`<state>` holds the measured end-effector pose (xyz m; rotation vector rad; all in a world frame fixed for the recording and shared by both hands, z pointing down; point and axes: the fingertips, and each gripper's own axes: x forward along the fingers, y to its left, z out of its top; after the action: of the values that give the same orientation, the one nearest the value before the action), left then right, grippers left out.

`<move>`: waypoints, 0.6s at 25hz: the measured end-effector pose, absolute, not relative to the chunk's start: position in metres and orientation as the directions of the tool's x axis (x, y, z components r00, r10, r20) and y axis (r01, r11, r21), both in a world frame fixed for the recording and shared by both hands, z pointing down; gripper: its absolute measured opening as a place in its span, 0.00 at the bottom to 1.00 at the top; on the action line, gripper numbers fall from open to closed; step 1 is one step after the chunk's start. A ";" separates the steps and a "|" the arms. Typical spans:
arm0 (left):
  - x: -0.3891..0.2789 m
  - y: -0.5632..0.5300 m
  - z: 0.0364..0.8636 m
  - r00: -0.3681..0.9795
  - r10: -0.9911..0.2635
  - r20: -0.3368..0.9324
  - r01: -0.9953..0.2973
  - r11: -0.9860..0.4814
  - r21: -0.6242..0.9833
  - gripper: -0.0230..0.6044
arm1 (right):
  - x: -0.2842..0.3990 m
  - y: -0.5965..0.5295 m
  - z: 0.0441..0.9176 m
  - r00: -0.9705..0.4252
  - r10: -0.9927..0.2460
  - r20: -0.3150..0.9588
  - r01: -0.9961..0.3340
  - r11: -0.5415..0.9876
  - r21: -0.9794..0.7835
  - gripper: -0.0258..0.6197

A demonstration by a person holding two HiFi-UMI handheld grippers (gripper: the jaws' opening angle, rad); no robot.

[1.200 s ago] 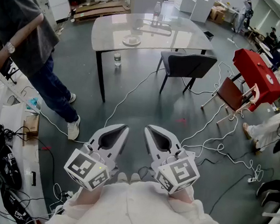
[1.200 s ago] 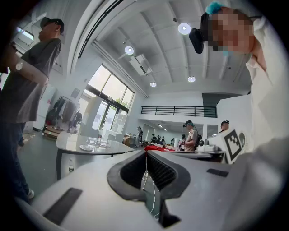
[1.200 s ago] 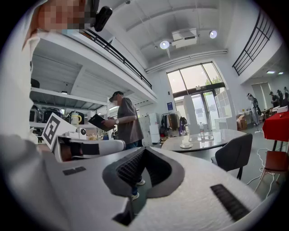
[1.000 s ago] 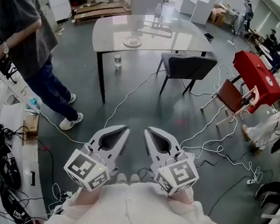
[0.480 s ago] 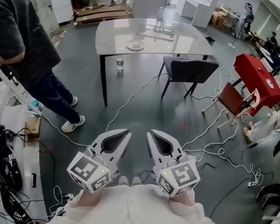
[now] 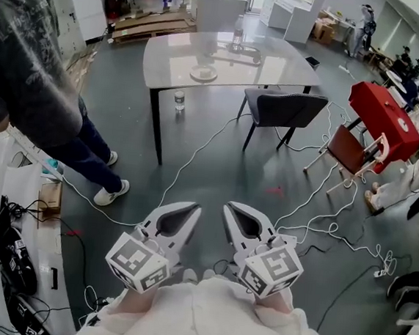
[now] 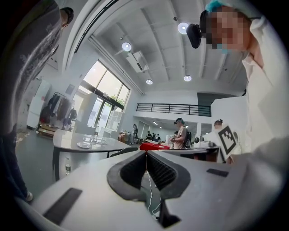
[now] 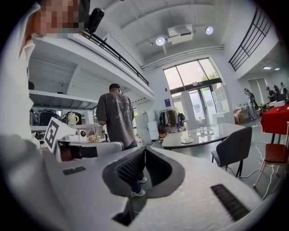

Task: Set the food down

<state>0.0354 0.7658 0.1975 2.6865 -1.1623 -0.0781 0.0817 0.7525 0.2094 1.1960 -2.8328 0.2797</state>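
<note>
My left gripper (image 6: 193, 209) and right gripper (image 6: 230, 206) are held side by side close to my body, above the grey floor. Both are shut, the jaws of each meeting at the tips with nothing between them, as the left gripper view (image 7: 145, 152) and the right gripper view (image 8: 144, 149) show. No food is visible in either gripper. Far ahead stands a grey table (image 6: 271, 61) with a small white plate (image 6: 203, 73) on it. The plate (image 7: 83, 145) also shows in the left gripper view, and the plate (image 8: 187, 140) in the right gripper view.
A person in a grey shirt (image 6: 26, 79) stands at the left beside a white bench (image 6: 7, 202). A dark chair (image 6: 285, 108) sits at the table, a bottle (image 6: 178, 99) under it. A red case (image 6: 380, 113) is at the right. White cables (image 6: 316, 210) cross the floor.
The person at the left has turned and come nearer to the left edge of the view. My view has shifted a little. Both grippers stay shut and together.
</note>
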 end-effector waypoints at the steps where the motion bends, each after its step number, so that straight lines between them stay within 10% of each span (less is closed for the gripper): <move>1: 0.033 0.765 0.200 0.690 -0.723 0.035 -0.711 -0.668 0.219 0.06 | 0.078 0.753 0.212 -0.699 -0.704 0.123 -0.715 0.684 -0.144 0.04; 15: 0.005 0.689 0.222 0.693 -0.720 0.031 -0.692 -0.653 0.307 0.06 | 0.049 0.681 0.236 -0.708 -0.687 0.161 -0.706 0.687 -0.171 0.04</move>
<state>0.0055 0.6889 0.2217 2.6098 -1.1173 -0.1345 0.0494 0.6814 0.2356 1.1617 -2.8075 0.3384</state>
